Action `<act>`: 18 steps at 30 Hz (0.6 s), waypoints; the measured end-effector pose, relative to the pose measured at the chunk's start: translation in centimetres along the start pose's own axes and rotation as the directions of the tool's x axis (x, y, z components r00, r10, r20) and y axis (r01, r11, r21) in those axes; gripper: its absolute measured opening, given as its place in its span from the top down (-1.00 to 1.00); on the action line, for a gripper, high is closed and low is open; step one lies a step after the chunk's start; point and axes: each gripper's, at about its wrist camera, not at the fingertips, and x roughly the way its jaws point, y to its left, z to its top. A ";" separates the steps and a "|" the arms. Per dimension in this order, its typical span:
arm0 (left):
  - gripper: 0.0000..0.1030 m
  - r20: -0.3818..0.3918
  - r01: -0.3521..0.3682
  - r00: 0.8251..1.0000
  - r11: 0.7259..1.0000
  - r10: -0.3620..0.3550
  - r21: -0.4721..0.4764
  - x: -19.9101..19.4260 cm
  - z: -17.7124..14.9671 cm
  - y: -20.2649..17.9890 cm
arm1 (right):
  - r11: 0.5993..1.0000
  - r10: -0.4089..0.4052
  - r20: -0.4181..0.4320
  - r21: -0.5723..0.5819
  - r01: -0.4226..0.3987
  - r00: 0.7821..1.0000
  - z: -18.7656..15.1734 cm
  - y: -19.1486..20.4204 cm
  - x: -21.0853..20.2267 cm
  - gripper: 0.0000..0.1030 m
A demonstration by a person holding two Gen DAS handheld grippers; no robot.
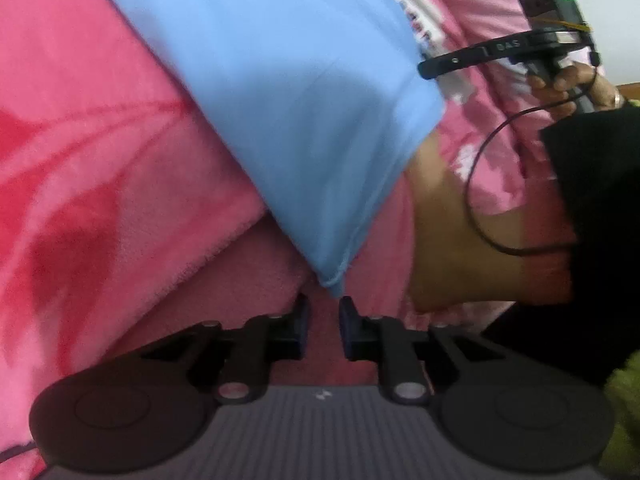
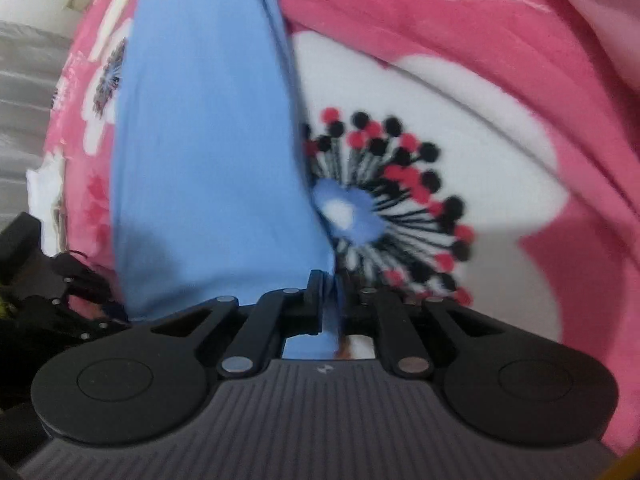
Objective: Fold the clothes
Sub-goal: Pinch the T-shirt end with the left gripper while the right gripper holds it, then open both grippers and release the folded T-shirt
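Observation:
A light blue garment [image 1: 280, 92] lies across a pink floral blanket [image 1: 80, 140]. In the left wrist view one pointed corner of it [image 1: 332, 282] ends just beyond my left gripper [image 1: 324, 314]. That gripper is open, with a narrow gap between its pads and nothing pinched. In the right wrist view the blue garment [image 2: 208, 140] runs up and away from my right gripper [image 2: 330, 300], which is shut on a fold of its edge. A strip of blue cloth shows below the pads.
The blanket [image 2: 500, 40] carries a large white flower with black and red dots [image 2: 400, 200]. A person's hand [image 1: 568, 80] and black sleeve [image 1: 596, 200] hold the other gripper's handle at the upper right. A black cable [image 1: 480, 208] loops below it.

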 end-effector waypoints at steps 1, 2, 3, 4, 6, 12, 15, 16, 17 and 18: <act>0.33 0.012 -0.016 1.000 1.000 0.017 -0.005 -1.1 -0.1 0.2 | 1.000 -0.012 0.018 -0.001 0.012 1.000 0.1 0.2 -0.7 0.87; 0.25 0.024 -0.033 0.999 0.999 0.033 -0.010 -2.1 -0.2 0.3 | 0.999 -0.031 0.043 -0.021 0.032 0.999 0.3 0.6 -1.8 0.87; 0.19 0.037 -0.050 0.998 0.999 0.051 -0.015 -3.2 -0.2 0.5 | 0.998 -0.042 0.063 -0.046 0.045 0.997 0.8 1.1 -2.9 0.87; 0.14 0.050 -0.081 0.995 0.997 0.081 -0.019 -4.5 0.0 0.8 | 0.996 -0.042 0.091 -0.069 0.048 0.995 1.6 1.5 -3.9 0.87; 0.08 0.072 -0.124 0.989 0.992 0.127 -0.035 -6.7 1.1 1.5 | 0.992 -0.039 0.149 -0.117 0.056 0.988 3.5 2.4 -5.8 0.87; 0.06 0.195 -0.288 0.934 0.954 0.300 -0.087 -9.9 9.0 2.9 | 0.956 -0.011 0.402 -0.265 0.128 0.915 13.5 7.0 -6.9 0.86; 0.06 0.320 -0.311 0.889 0.945 0.328 -0.107 -9.9 11.9 3.0 | 0.951 -0.004 0.449 -0.275 0.142 0.893 18.7 7.6 -4.6 0.86; 0.06 0.349 -0.303 0.878 0.944 0.329 -0.127 -9.7 12.5 3.4 | 0.953 -0.006 0.453 -0.267 0.142 0.891 20.0 7.8 -3.8 0.86; 0.06 0.376 -0.295 0.866 0.944 0.330 -0.148 -9.6 13.0 3.8 | 0.955 -0.010 0.458 -0.259 0.144 0.889 21.4 8.0 -2.9 0.86; 0.07 0.396 -0.286 0.857 0.944 0.330 -0.166 -9.3 13.3 4.2 | 0.957 -0.013 0.464 -0.250 0.145 0.886 22.7 8.2 -2.1 0.86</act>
